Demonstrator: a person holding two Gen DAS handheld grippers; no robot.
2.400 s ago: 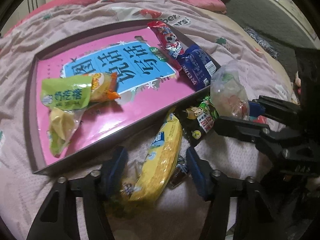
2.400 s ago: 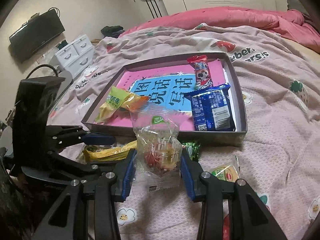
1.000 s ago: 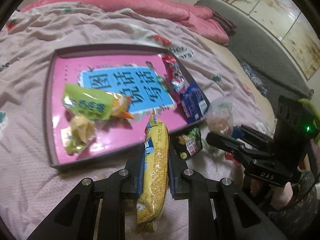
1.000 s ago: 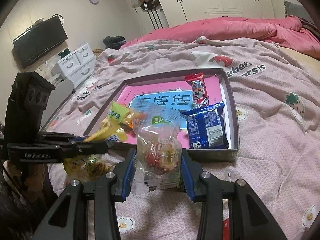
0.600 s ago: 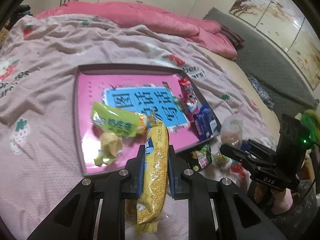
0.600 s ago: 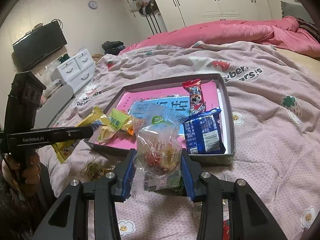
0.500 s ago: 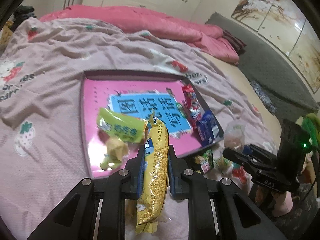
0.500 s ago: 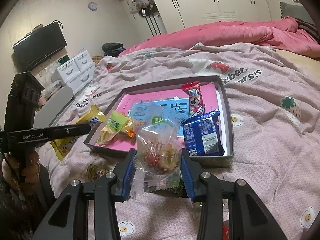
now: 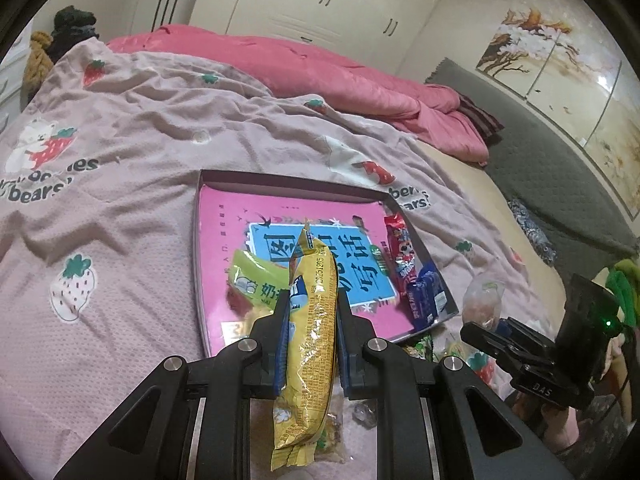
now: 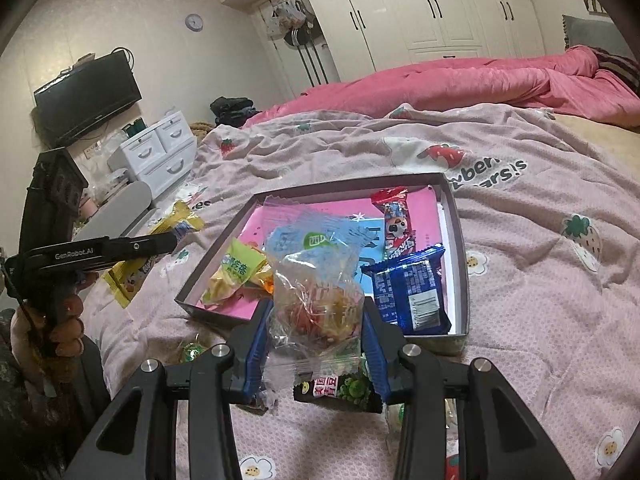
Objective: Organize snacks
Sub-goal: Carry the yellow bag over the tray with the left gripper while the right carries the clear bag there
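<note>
My left gripper (image 9: 311,308) is shut on a long yellow snack pack (image 9: 310,344) and holds it upright, well above the bed and just short of the grey box (image 9: 280,180); the pack also shows in the right wrist view (image 10: 150,256). My right gripper (image 10: 316,316) is shut on a clear bag of candy (image 10: 316,296), lifted near the box's front edge (image 10: 218,312). The box has a pink book at its bottom and holds a green pack (image 10: 236,272), a red pack (image 10: 394,224) and a blue pack (image 10: 408,292).
Loose snacks lie on the pink strawberry blanket in front of the box, among them a dark green pack (image 10: 340,390) and a small green candy (image 10: 190,350). A pink quilt (image 9: 320,72) lies at the far end of the bed. White drawers (image 10: 156,152) stand left.
My left gripper closed on the yellow pack, lifted it off the blanket and kept rising and pulling back. My right gripper, holding the candy bag, rose a little and drew back from the box.
</note>
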